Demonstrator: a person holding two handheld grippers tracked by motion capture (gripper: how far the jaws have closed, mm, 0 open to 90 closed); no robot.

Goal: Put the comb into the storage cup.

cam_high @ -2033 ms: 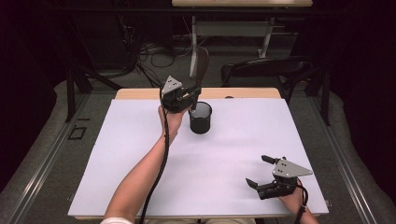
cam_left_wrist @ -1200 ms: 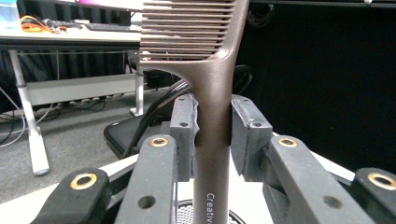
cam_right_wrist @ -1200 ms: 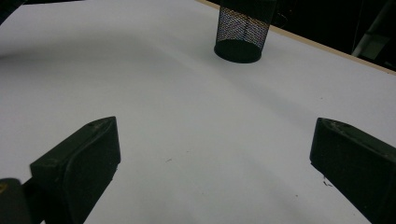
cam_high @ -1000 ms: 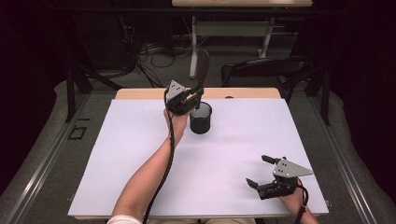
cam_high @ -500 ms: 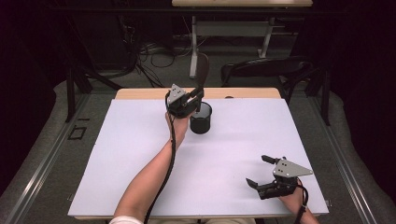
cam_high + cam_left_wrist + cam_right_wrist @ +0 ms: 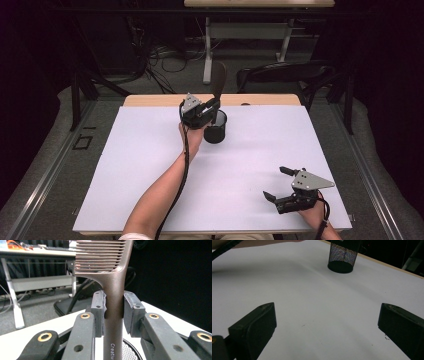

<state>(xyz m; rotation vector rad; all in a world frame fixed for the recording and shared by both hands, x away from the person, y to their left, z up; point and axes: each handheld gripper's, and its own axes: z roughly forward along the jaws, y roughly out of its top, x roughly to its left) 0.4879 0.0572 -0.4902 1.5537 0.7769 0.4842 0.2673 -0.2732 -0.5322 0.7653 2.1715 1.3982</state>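
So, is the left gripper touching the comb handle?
Touching. In the left gripper view, the left gripper has both jaws pressed against the sides of the brown comb handle, with no gap.

Two black jaws are seen rising from the bottom corners, set wide apart, with nothing held between them; the right gripper (image 6: pixel 327 330) is carried low over the white table (image 6: pixel 294 297). Straight ahead of the jaws and well apart from them, a black mesh cup (image 6: pixel 342 258) is stood upright near the table's far edge. Ahead and off toward the left jaw's side, a dark cable (image 6: pixel 223 250) is seen slanting across a forearm (image 6: pixel 265 243).
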